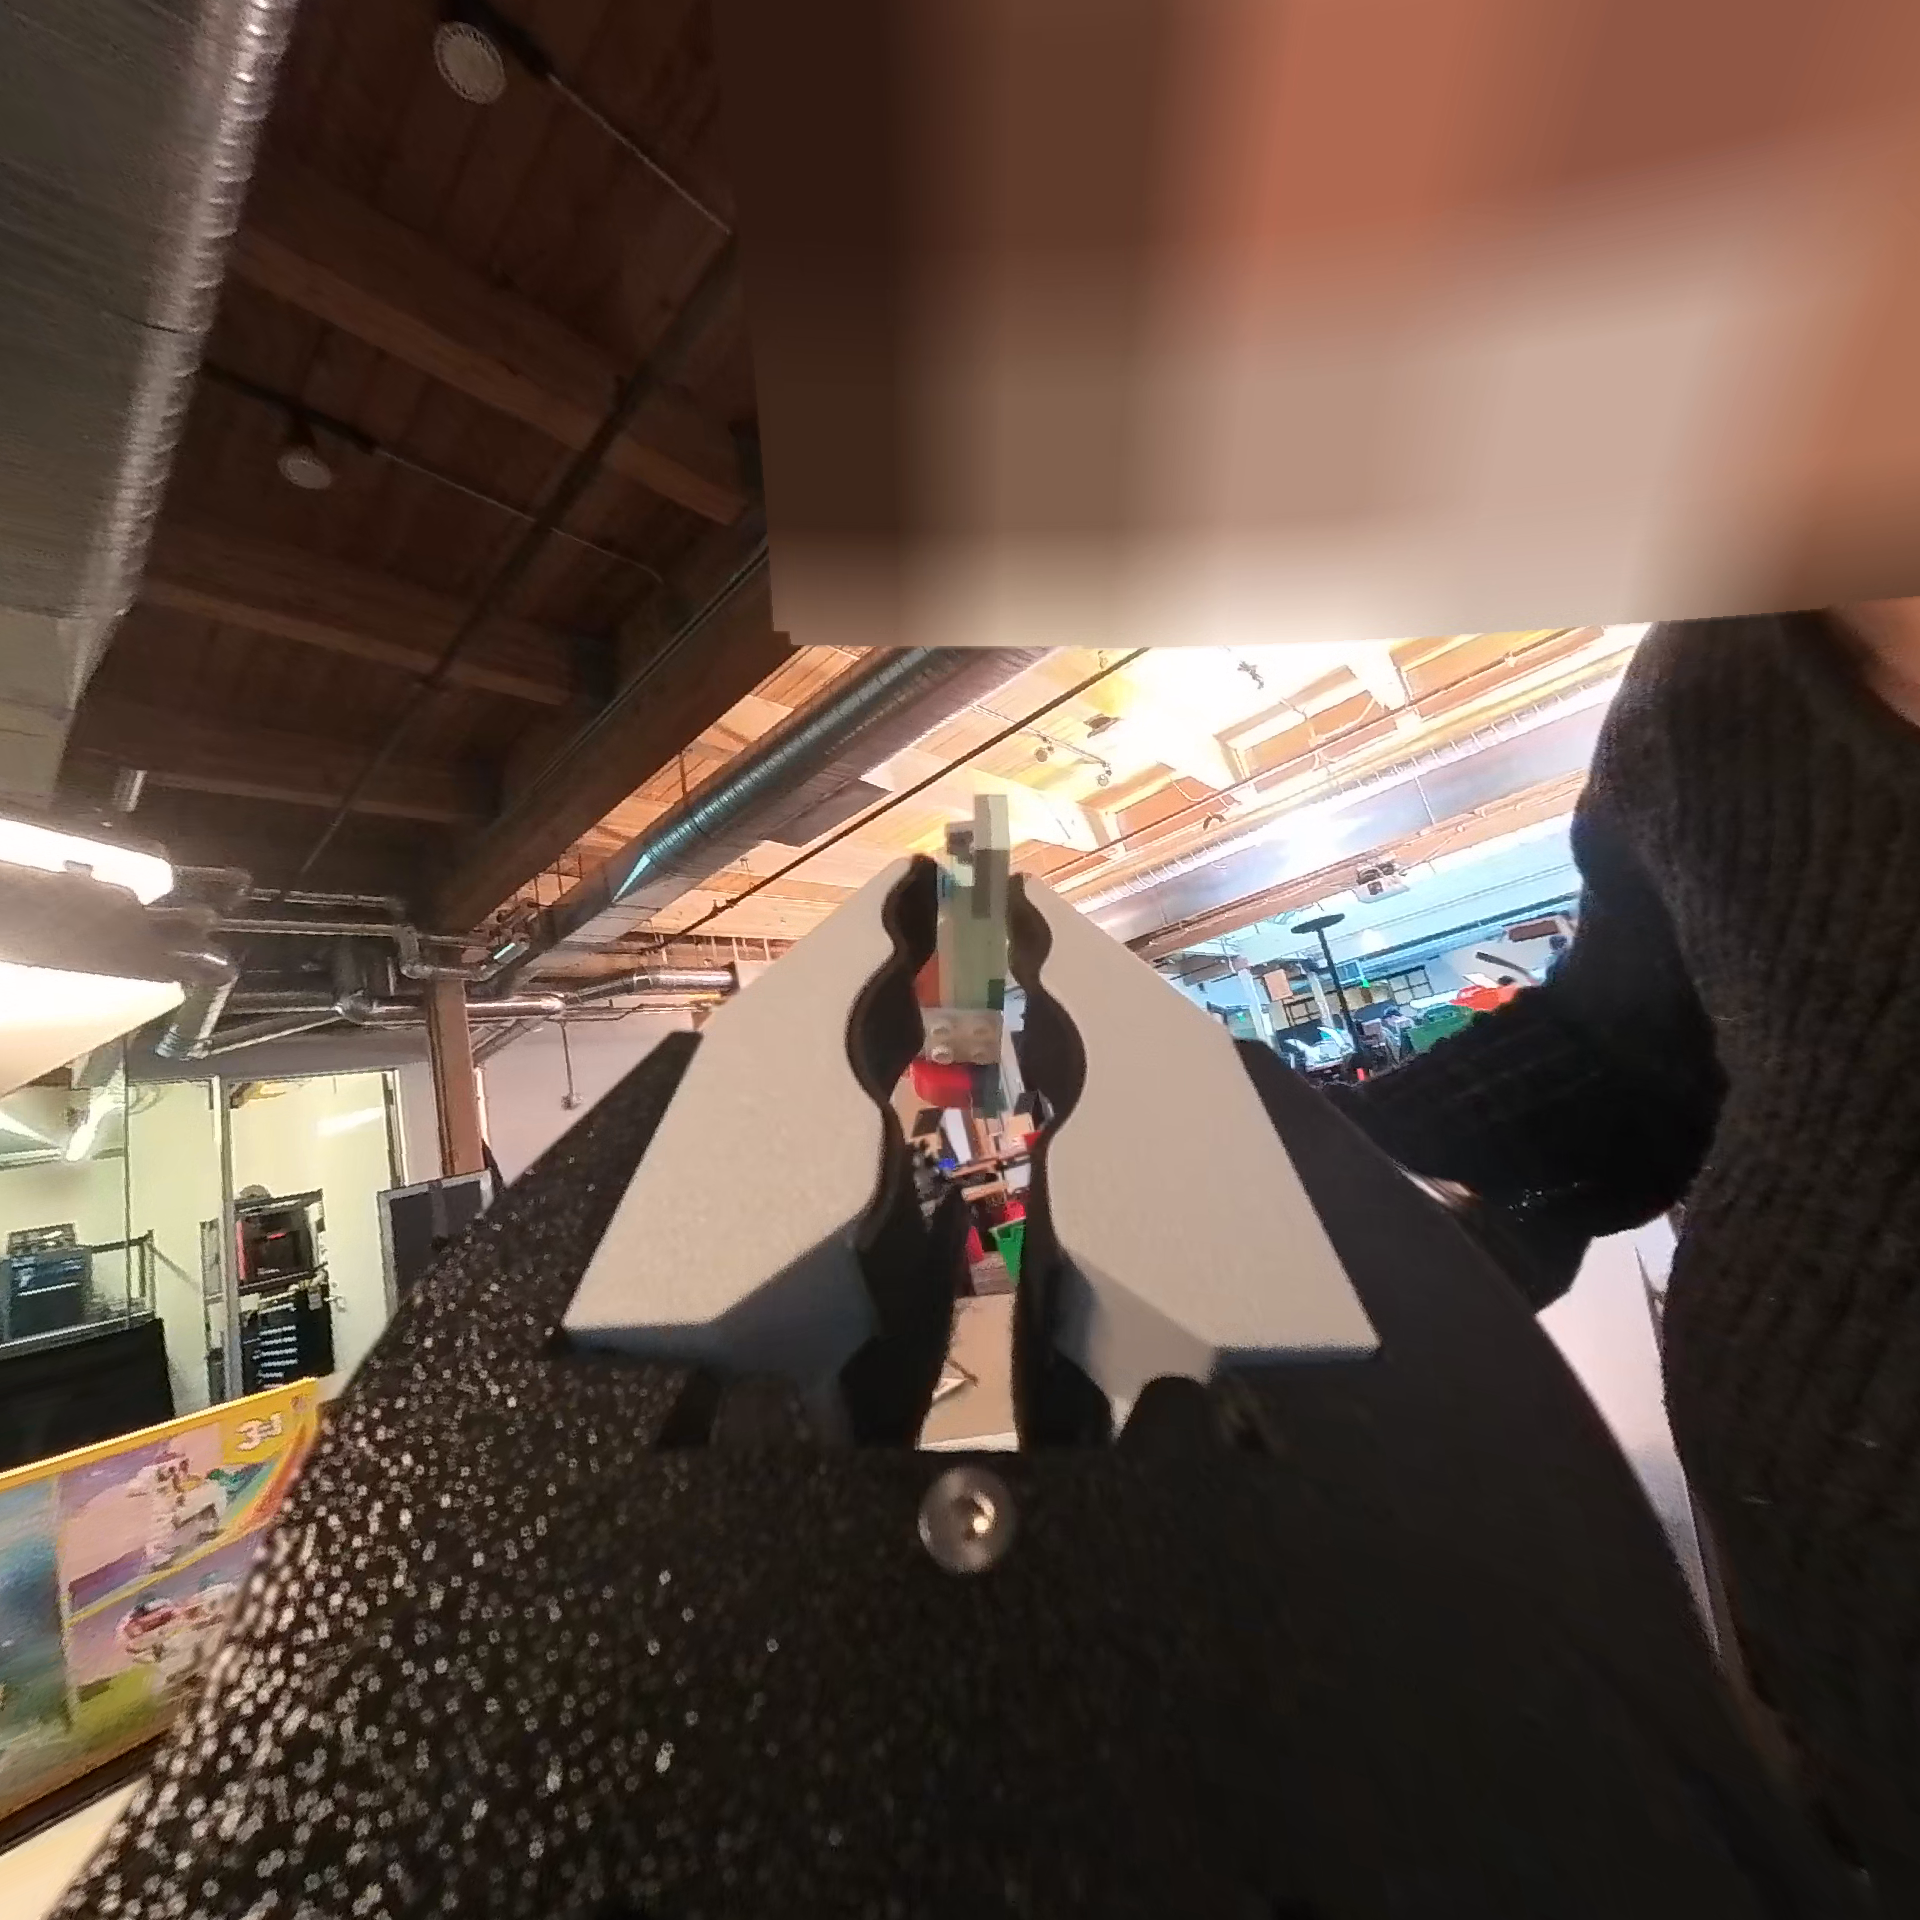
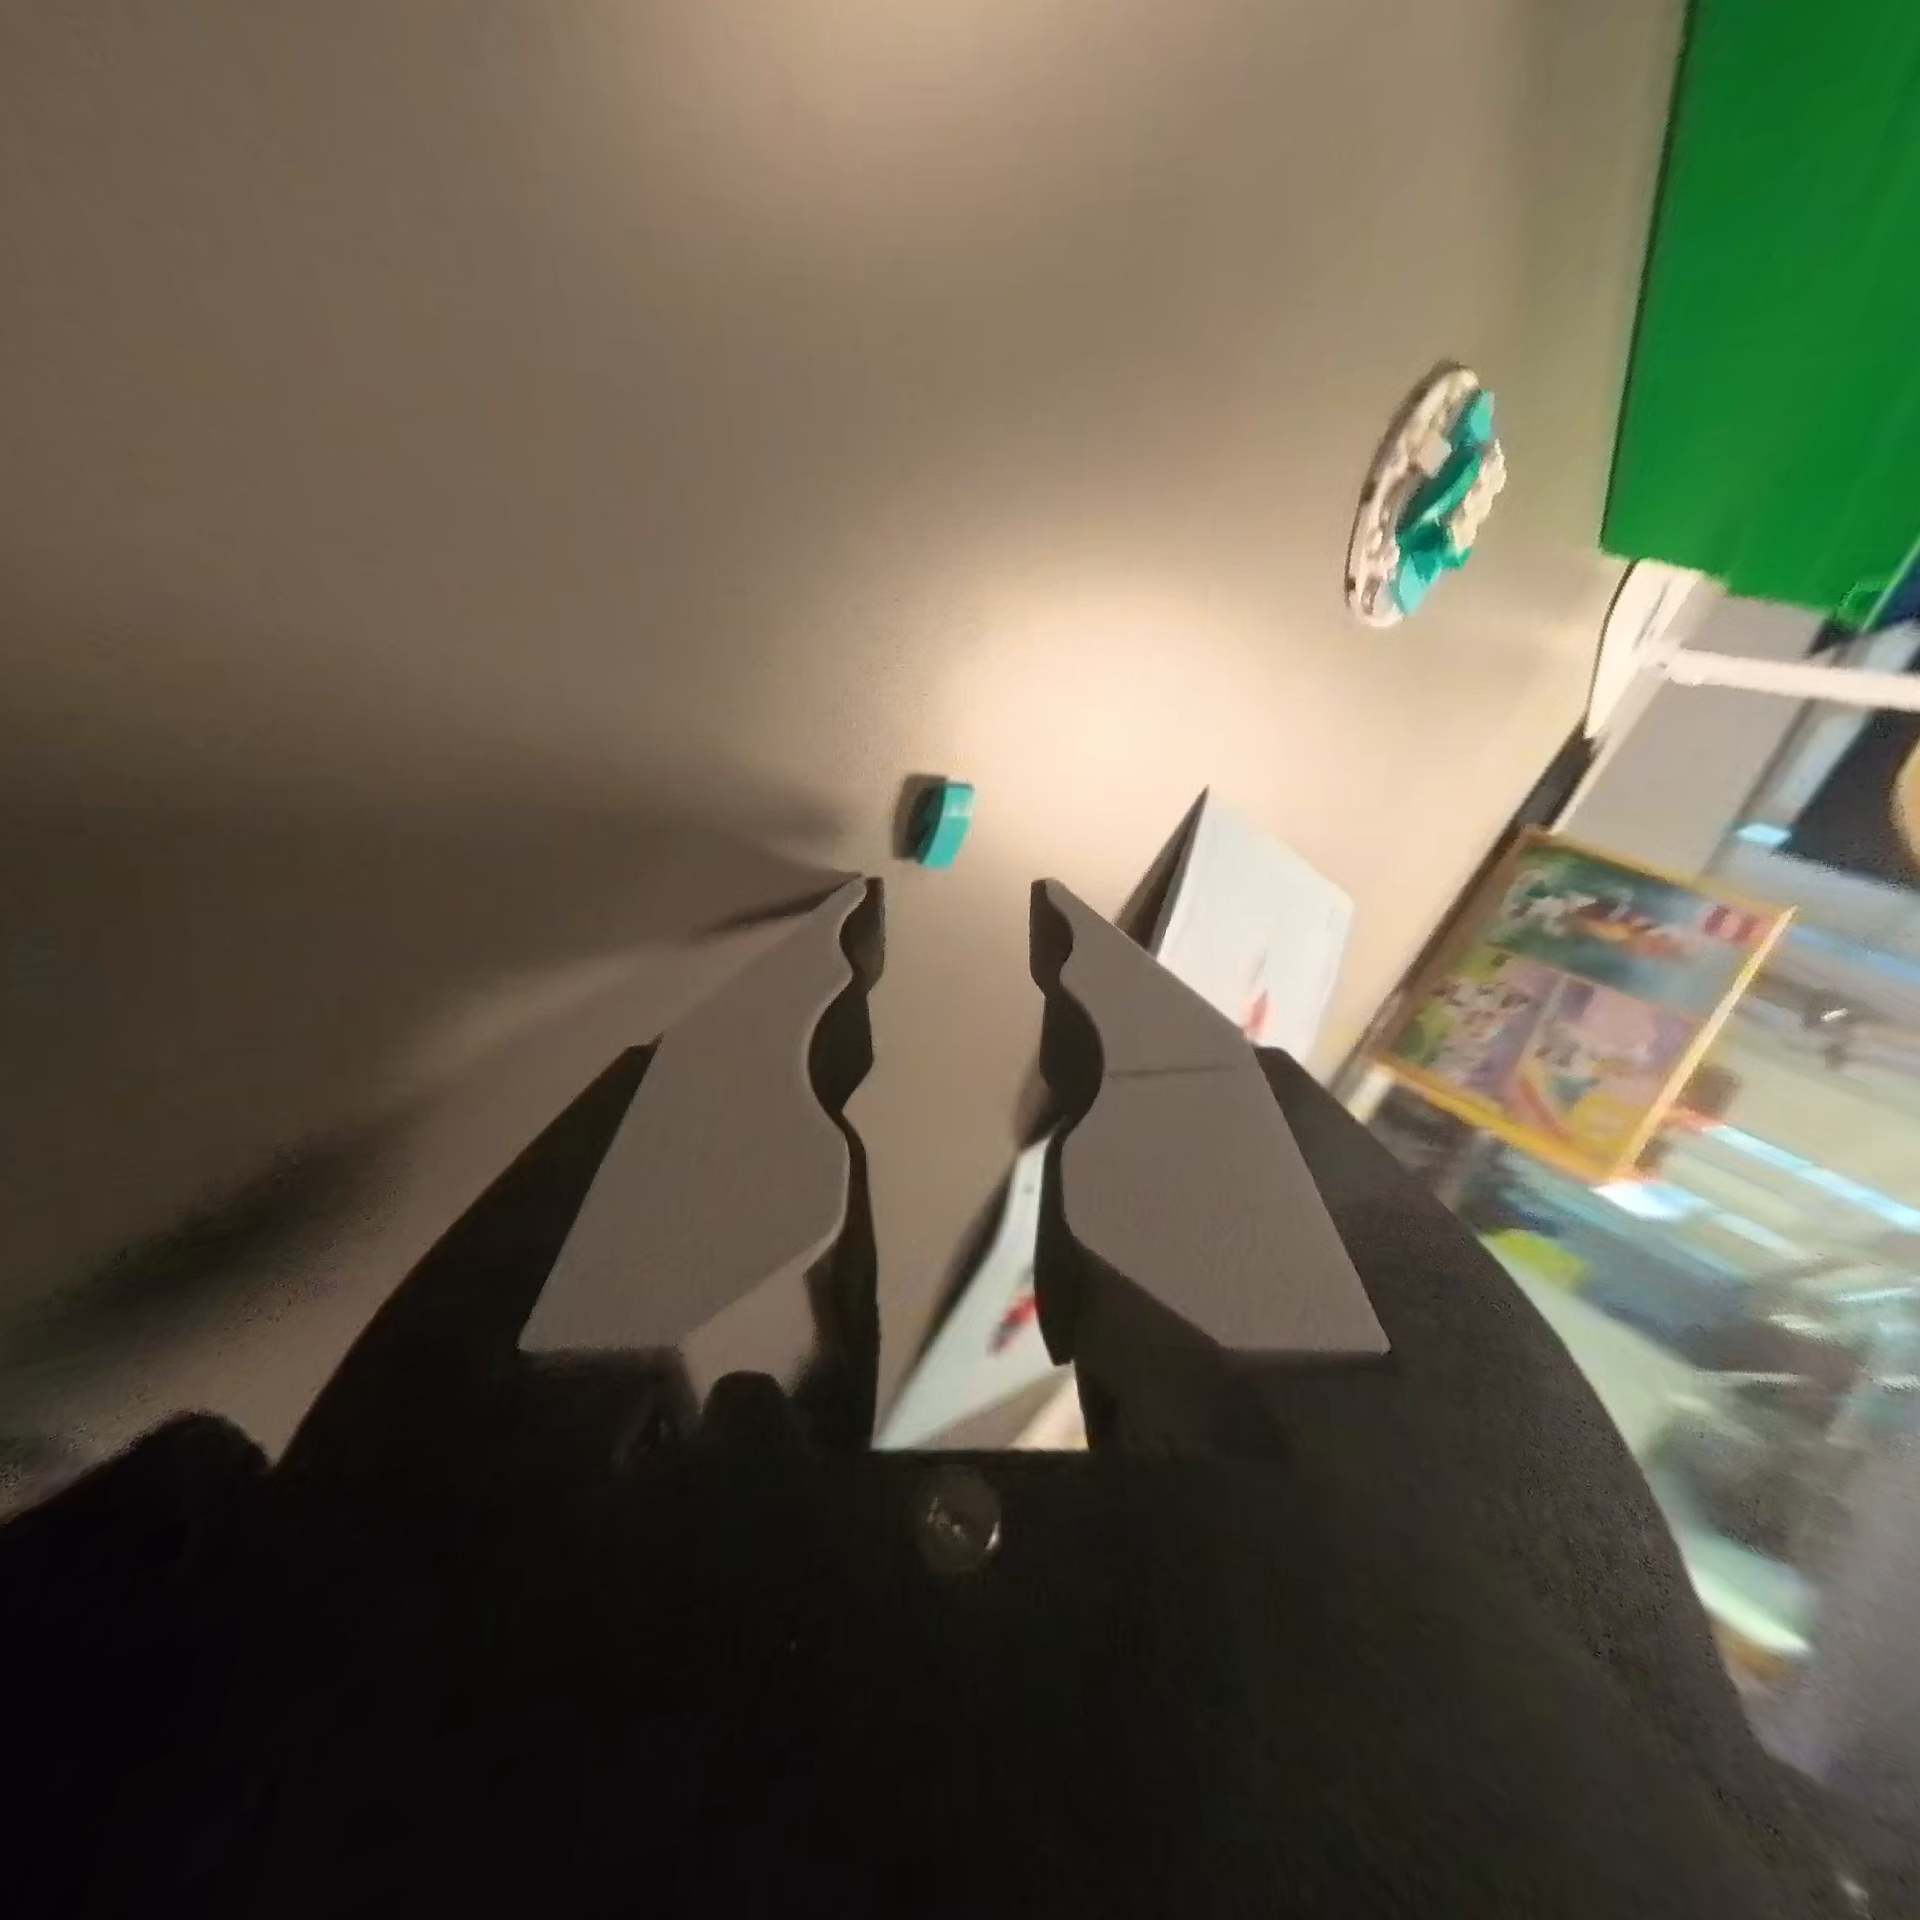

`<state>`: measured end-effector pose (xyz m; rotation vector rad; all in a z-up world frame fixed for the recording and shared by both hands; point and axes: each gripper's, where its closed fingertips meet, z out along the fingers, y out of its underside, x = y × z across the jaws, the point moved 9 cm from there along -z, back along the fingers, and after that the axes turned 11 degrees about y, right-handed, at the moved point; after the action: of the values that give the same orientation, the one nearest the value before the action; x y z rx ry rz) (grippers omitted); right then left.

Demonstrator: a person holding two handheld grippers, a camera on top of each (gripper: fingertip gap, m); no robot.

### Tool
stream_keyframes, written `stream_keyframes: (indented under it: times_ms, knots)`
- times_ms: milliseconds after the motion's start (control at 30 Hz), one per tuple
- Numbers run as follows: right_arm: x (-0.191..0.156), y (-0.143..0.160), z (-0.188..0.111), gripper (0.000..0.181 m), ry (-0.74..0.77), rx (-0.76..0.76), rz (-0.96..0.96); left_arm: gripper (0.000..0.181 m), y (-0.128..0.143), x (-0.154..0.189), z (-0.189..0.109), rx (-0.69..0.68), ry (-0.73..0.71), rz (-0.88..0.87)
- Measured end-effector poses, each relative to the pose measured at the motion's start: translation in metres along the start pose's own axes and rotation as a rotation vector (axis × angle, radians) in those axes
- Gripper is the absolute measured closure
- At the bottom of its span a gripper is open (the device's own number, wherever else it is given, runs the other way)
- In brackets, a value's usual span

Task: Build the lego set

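My left gripper (image 1: 968, 883) is shut on a small lego assembly (image 1: 971, 940) of white, pale green, red and grey pieces, held up in the air and pointing toward the ceiling. My right gripper (image 2: 951, 894) is open and empty, low over the pale table (image 2: 623, 468). A small teal lego piece (image 2: 935, 821) lies on the table just beyond its fingertips, slightly left of centre. A white round lego plate with teal pieces on it (image 2: 1429, 499) lies farther off to the right.
A person in a dark knit sleeve (image 1: 1714, 1039) stands close on the right of the left wrist view. The yellow lego box (image 2: 1558, 997) stands at the table's edge; it also shows in the left wrist view (image 1: 135, 1558). A white booklet (image 2: 1247, 935) and a green panel (image 2: 1766, 291) lie right. There is about 30 centimetres between the tips of the two grippers. From either gripper's tips it is about 35 centimetres to the green panel (image 2: 1766, 291).
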<state>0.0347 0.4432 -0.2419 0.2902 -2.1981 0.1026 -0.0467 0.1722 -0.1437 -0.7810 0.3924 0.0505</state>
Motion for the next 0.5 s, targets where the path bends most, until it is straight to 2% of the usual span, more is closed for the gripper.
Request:
stream_keyframes:
  times_ms: [133,233,367,500]
  knots:
    - [0.001,0.013,-0.001,0.149,-0.118,0.127,0.511,0.171,0.003,-0.001,0.002,-0.002,0.012,-0.012]
    - [0.003,0.028,0.003,0.148,-0.171,0.199,0.771,0.171,0.004,-0.001,0.003,-0.004,0.023,-0.02]
    - [0.005,0.035,0.01,0.148,-0.262,0.276,0.968,0.171,0.005,0.0,0.003,-0.01,0.031,-0.026]
    - [0.002,0.035,0.014,0.151,-0.315,0.274,0.994,0.171,0.007,0.001,0.003,-0.02,0.035,-0.024]
